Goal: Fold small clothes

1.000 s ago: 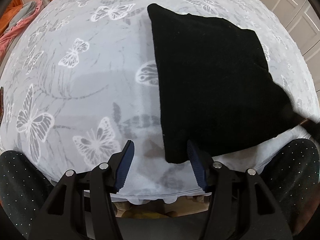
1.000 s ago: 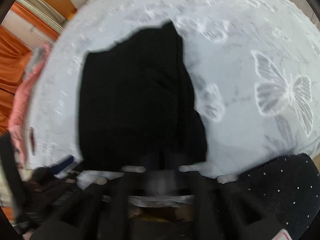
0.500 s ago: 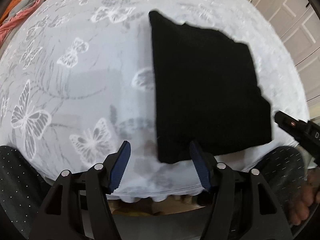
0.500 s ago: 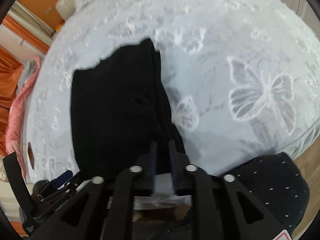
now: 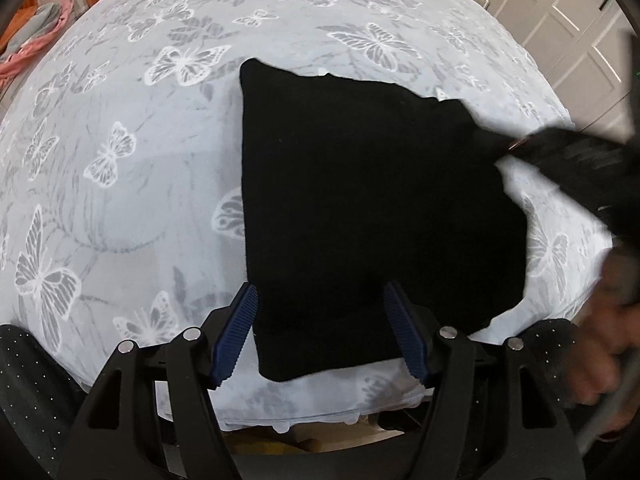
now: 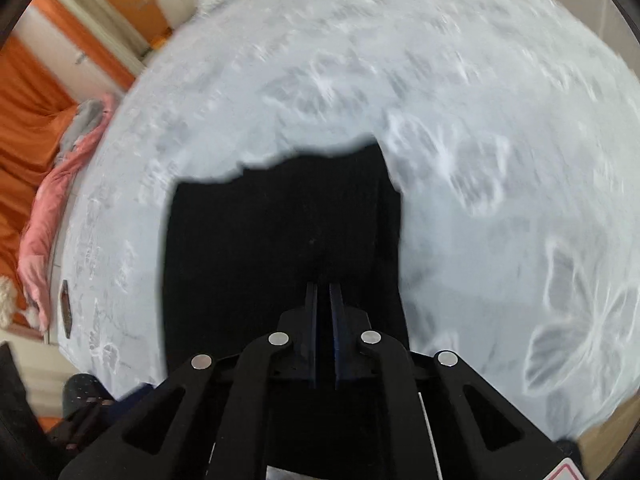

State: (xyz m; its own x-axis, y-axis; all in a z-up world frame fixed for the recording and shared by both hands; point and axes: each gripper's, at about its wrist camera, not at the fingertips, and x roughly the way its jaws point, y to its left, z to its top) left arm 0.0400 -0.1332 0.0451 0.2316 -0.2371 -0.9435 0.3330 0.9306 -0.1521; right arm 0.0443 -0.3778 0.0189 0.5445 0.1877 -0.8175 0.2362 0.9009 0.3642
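A black folded garment lies flat on the butterfly-print bedspread. My left gripper hovers open above the garment's near left corner, one blue pad on each side and neither pressing it. In the right wrist view the garment fills the middle. My right gripper is over its right-hand fold, jaws closing to a thin slit with black cloth pinched in it. From the left wrist view, the blurred right gripper meets the garment's far right corner, which is drawn toward it.
The bedspread reaches the near edge just below both grippers. Pink and grey clothing lies at the bed's far left by an orange curtain. A person's hand shows at the right, and white cupboard doors stand beyond.
My right gripper let go of the garment's near right corner, opened, moved forward along the right edge and closed again. My left gripper slid right so its jaws now straddle the near left corner.
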